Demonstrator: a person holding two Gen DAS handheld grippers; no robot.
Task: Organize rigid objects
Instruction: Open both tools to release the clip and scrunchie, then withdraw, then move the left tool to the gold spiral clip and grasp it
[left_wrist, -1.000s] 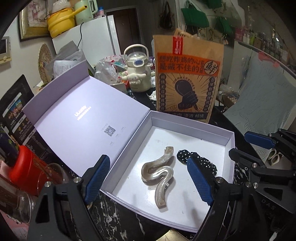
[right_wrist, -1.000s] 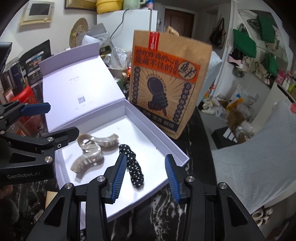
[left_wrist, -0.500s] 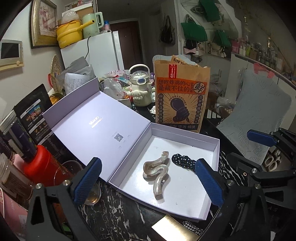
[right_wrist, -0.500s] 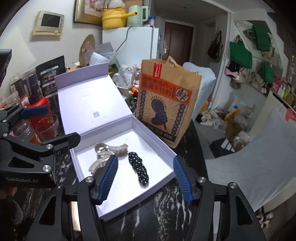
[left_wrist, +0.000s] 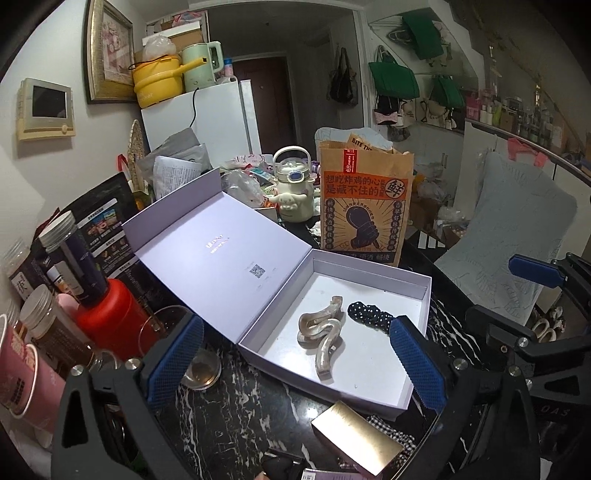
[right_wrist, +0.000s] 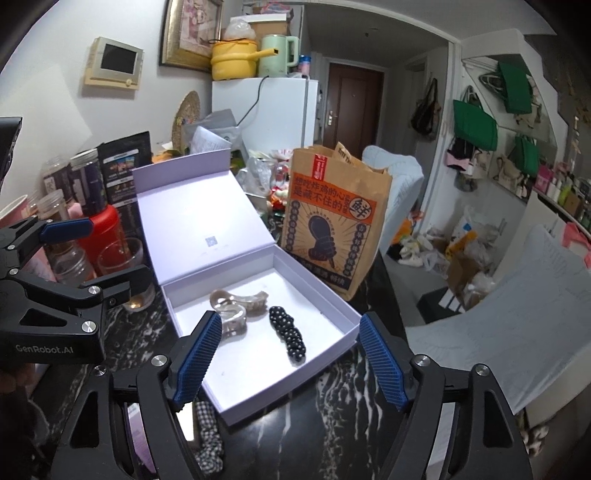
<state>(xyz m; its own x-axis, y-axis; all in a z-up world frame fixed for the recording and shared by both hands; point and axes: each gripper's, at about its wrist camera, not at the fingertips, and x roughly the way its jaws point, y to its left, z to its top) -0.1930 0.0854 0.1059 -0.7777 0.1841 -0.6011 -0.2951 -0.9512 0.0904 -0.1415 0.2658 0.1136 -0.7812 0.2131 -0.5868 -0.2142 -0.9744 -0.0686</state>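
Two grippers, left (left_wrist: 295, 358) and right (right_wrist: 288, 363), hang wide open and empty above the open box (left_wrist: 424, 295), where two pale hair claws (left_wrist: 321, 332) and a dotted clip (right_wrist: 288, 334) lie (packing looks nearly done), so next probably means fetching the checked scrunchie (right_wrist: 208, 435) outside.
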